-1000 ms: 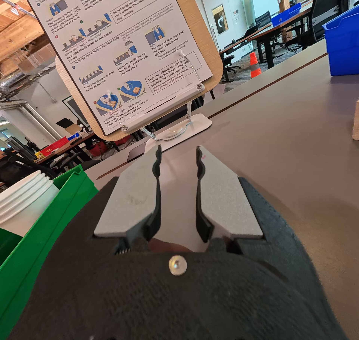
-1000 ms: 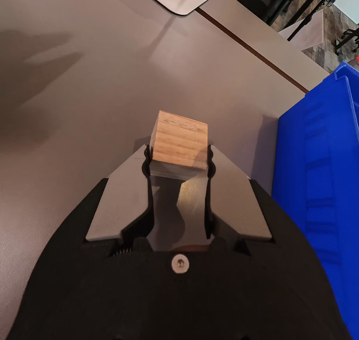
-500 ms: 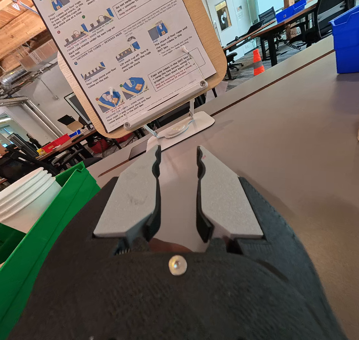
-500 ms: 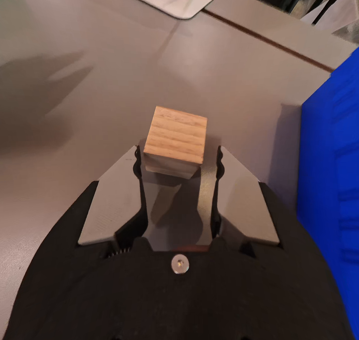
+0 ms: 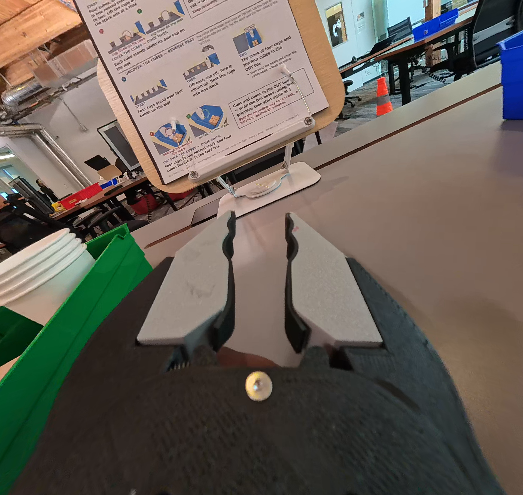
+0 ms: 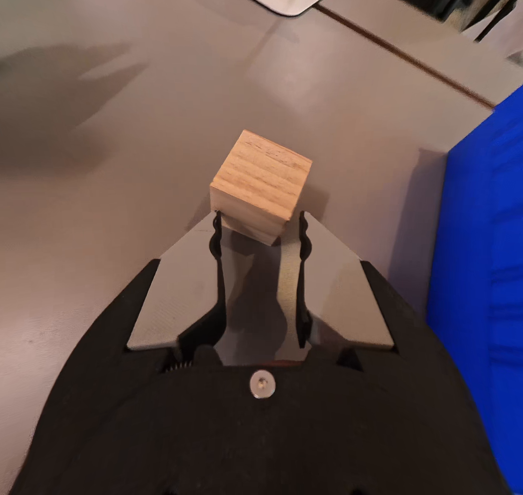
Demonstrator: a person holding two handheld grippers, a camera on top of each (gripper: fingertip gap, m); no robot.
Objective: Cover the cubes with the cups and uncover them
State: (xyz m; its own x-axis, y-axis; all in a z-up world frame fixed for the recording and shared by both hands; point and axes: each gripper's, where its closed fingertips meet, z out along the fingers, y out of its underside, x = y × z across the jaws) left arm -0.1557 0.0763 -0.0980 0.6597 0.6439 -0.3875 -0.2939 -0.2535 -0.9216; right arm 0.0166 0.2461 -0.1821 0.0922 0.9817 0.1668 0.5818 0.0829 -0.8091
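Observation:
A wooden cube (image 6: 260,181) stands on the grey table (image 6: 113,198), turned slightly, just ahead of my right gripper (image 6: 259,215). The left fingertip (image 6: 216,221) is at the cube's near left corner. The right fingertip (image 6: 302,221) stands apart from the cube, so this gripper is open and grips nothing. My left gripper (image 5: 259,215) is open and empty above the table. A nested stack of white cups (image 5: 36,269) sits in a green bin (image 5: 85,297) to its left.
A blue bin (image 6: 481,254) stands close to the right of the cube and also shows far right in the left wrist view (image 5: 512,79). An instruction board (image 5: 198,70) on a white stand base (image 5: 268,187) stands at the table's back edge.
My right gripper let go of the cube, opened wide, then narrowed again without gripping it. The cube now rests on the table, turned a little. My left gripper shifted slightly and stayed open.

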